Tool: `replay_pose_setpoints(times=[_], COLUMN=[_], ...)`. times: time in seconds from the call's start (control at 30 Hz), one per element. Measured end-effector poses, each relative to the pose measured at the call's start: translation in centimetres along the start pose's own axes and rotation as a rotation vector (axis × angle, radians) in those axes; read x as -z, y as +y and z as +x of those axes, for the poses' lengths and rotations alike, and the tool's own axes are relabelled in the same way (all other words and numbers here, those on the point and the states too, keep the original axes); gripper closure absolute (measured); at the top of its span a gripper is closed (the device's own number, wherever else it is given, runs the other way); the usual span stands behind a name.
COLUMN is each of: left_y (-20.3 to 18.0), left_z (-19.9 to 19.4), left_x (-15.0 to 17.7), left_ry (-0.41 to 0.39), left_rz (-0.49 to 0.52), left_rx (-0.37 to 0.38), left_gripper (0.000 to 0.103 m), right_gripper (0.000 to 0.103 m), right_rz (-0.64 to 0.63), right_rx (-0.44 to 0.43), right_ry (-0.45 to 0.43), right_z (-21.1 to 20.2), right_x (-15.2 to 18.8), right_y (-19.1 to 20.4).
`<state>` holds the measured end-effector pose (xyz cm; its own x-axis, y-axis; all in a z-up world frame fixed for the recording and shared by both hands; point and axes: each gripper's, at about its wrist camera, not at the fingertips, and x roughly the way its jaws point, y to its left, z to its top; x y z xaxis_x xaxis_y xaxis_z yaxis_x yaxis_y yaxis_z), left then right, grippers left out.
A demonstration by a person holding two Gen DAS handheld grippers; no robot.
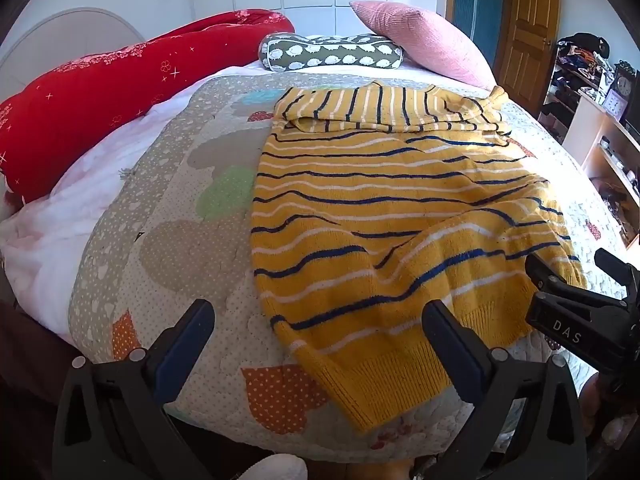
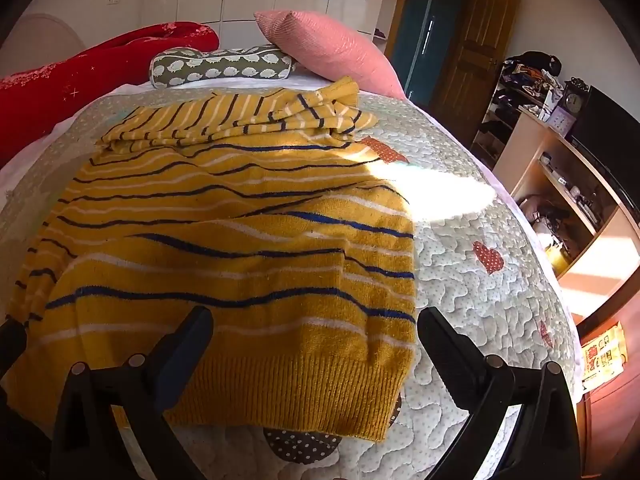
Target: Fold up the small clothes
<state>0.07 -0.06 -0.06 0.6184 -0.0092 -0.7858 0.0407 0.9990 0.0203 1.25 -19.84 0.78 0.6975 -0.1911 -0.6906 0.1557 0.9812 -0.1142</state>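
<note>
At the far left of the left wrist view a red bolster lies along the bed, with a grey patterned cushion and a pink pillow toward the upper middle. The left gripper sits at the bottom, its fingers spread apart over the quilt and the hem corner of the yellow striped sweater, which lies spread out across the centre with its sleeves folded over the top. In the right wrist view the right gripper is also spread wide, holding nothing, above the sweater's ribbed hem, and shelves stand at the right edge.
</note>
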Motion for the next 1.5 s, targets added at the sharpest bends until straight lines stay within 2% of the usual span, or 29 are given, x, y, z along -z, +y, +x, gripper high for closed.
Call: replay_pose_setpoints(times=[0.1,0.17,0.43,0.97,1.5], left_y=[0.6,0.2,0.5,1.9,2.1], left_z=[-0.2,0.2,1.1,4.5,4.9], left_x=[0.2,0.2,0.8,2.1,3.1], left_ry=[-0.007,0.007,0.025,0.163,0.148], left_rz=[-0.008,-0.005,-0.015,-0.057,-0.062], left_rx=[0.012,0.002,-0.016,-0.029,-0.010], left_gripper=[0.000,0.000,0.000,0.000,0.000], right_gripper=[0.000,0.000,0.000,0.000,0.000], right_rz=[0.018,-0.033,-0.053,0.002,0.033], right_rx=[-0.024,0.045,0.066,0.080,0.056], right_ry=[-0.034,0.063,0.052,0.100,0.139], right_z=[-1.5,1.1,0.9,2.3,3.6], right_x=[0.5,0.3,0.5,1.4,2.3], right_y=[-0.5,0.3,0.8,-1.4,-2.1])
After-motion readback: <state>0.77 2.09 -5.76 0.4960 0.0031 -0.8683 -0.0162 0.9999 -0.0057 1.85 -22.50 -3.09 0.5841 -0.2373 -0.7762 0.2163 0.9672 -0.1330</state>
